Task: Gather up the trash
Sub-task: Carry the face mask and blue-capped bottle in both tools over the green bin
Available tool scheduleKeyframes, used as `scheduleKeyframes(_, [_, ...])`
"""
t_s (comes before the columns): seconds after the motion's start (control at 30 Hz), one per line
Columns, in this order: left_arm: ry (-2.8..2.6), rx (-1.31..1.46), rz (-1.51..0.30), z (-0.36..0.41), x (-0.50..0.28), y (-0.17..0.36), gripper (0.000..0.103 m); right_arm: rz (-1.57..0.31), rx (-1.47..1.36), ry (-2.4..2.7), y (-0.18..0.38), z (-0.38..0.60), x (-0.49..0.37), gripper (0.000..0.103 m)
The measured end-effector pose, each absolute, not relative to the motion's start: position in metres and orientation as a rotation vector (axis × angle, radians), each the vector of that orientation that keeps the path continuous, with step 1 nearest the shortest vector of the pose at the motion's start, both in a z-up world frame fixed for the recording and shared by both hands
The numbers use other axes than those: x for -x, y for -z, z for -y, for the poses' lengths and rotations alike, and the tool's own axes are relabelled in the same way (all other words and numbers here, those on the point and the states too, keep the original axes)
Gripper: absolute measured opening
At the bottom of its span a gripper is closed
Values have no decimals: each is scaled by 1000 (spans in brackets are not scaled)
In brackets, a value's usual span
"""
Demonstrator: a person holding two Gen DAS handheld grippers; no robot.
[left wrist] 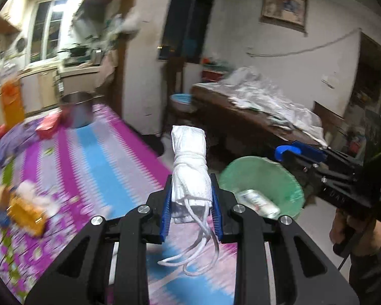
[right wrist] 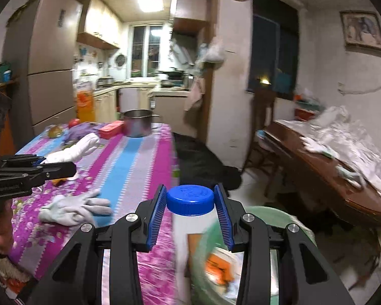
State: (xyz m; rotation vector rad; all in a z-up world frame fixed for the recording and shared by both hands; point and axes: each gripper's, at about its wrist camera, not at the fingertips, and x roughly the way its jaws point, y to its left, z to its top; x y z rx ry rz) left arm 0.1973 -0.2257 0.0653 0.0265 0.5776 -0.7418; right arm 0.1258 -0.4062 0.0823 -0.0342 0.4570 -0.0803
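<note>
My left gripper (left wrist: pixel 190 198) is shut on a rolled white face mask (left wrist: pixel 189 162) with its ear loops dangling, held above the table's right edge. A green bin (left wrist: pixel 261 190) stands on the floor just right of it, with a can (left wrist: pixel 257 202) inside. My right gripper (right wrist: pixel 190 211) holds a white bottle with a blue cap (right wrist: pixel 190 198) between its pads, above the green bin (right wrist: pixel 266 218). The right gripper shows in the left wrist view (left wrist: pixel 317 160) and the left gripper with the mask shows in the right wrist view (right wrist: pixel 38 165).
The table has a pink and blue striped cloth (right wrist: pixel 129 157). On it lie a grey glove (right wrist: pixel 73 208), a steel pot (right wrist: pixel 137 123), a red box (right wrist: pixel 111 130), an orange bottle (right wrist: pixel 83 101) and a yellow packet (left wrist: pixel 25 211). A wooden table with white sheets (right wrist: pixel 330 152) stands right.
</note>
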Motion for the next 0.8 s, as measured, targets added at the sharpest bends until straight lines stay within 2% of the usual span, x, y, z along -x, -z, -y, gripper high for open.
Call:
scheduleKeyframes(0.23, [893,-72,-635,319,-202,-66,25,-539,-79,184,-84,491,-112,40])
scheduleKeyframes(0.5, [961,-156,-825,402,-218,-31,25,-718,-152,223,-59,557,-139,41])
scheduleKeyframes(0.8, [948,-230,-984,442,-232,-9,25,-810,-200,212,-29,578,-162,41])
